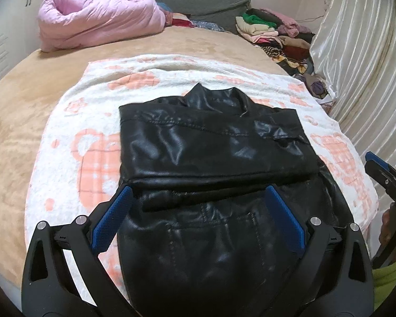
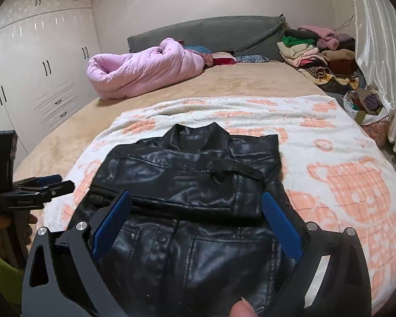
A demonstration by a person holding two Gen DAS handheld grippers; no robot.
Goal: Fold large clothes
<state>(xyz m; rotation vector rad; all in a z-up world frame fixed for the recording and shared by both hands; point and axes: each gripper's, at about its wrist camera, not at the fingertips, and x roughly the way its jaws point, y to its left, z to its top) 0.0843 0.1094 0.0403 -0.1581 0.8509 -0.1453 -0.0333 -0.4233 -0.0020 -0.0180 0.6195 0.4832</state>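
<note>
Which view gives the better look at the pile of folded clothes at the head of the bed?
The right wrist view: the pile of folded clothes sits larger there, separate layers readable beside the curtain. The left wrist view shows the same pile smaller and more squeezed toward the upper right edge.

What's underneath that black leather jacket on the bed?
The black leather jacket lies on a white towel with orange patterns, spread over the tan bed cover. The towel's part beneath the jacket is hidden.
</note>
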